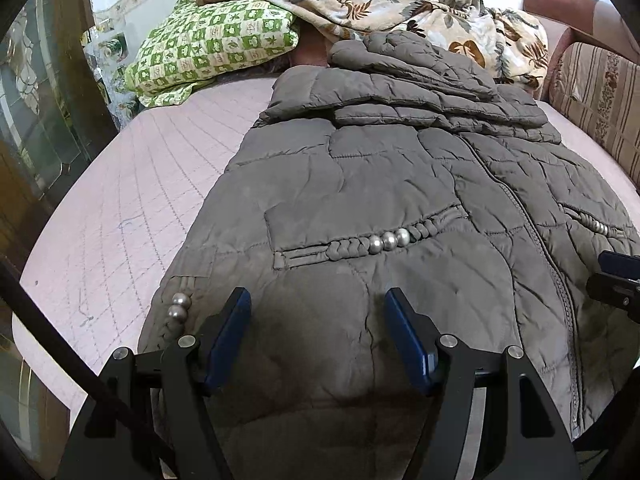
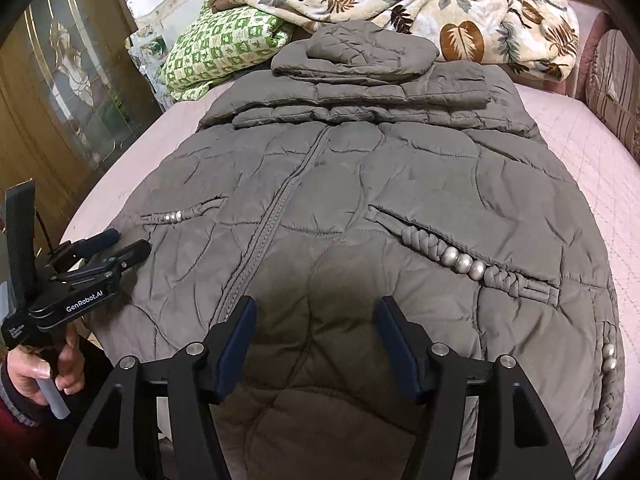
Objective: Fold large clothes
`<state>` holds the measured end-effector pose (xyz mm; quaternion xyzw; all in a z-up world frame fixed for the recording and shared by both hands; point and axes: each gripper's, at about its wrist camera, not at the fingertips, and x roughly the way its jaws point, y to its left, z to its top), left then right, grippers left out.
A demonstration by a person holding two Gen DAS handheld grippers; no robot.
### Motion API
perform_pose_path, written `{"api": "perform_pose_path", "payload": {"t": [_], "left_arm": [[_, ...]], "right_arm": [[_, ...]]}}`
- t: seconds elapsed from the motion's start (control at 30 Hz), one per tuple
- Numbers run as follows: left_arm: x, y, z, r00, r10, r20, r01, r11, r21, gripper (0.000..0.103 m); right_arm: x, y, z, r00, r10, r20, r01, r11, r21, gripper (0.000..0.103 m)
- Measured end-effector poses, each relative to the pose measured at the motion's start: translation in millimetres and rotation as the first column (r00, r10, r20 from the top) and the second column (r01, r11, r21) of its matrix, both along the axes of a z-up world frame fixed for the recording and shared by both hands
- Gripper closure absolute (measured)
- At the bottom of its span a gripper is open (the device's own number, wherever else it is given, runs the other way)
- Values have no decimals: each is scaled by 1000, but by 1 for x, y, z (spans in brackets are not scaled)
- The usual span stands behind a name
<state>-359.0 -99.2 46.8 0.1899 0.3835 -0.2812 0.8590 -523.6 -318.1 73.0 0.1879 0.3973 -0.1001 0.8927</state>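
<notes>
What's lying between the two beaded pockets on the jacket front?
In the right wrist view, the closed zipper runs between the left beaded pocket and the right beaded pocket of the grey jacket; otherwise only quilted fabric.

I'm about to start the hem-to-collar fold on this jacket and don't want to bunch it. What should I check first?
1. Left gripper open, nothing between pads: ok.
2. Right gripper open, nothing between pads: ok.
3. Jacket lies front up on the bed: ok.
4. Sleeves folded across the chest: ok.
5. Zipper closed along its visible length: ok.
6. Hem edge nearest the grippers flat: cannot tell, hidden below both views.
</notes>
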Motion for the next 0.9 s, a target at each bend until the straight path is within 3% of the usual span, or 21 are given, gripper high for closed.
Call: {"api": "perform_pose_path", "payload": {"t": [0.43,0.67,0.8,0.9], "left_arm": [[-6,14,5,1000,18,7,-18,1000,-19,35],[6,37,10,997,78,-16,-78,995,-58,34],[10,50,14,995,82,-58,-88,991,-100,34],[4,56,22,996,85,-27,-88,990,-110,34]], "right_arm": [[-9,6,0,1000,-5,7,5,1000,0,35],[-23,8,5,1000,-9,29,8,1000,26,35],[-45,-12,14,995,-64,79,57,994,93,35],[-71,-34,20,983,-142,114,128,984,123,35]]}}
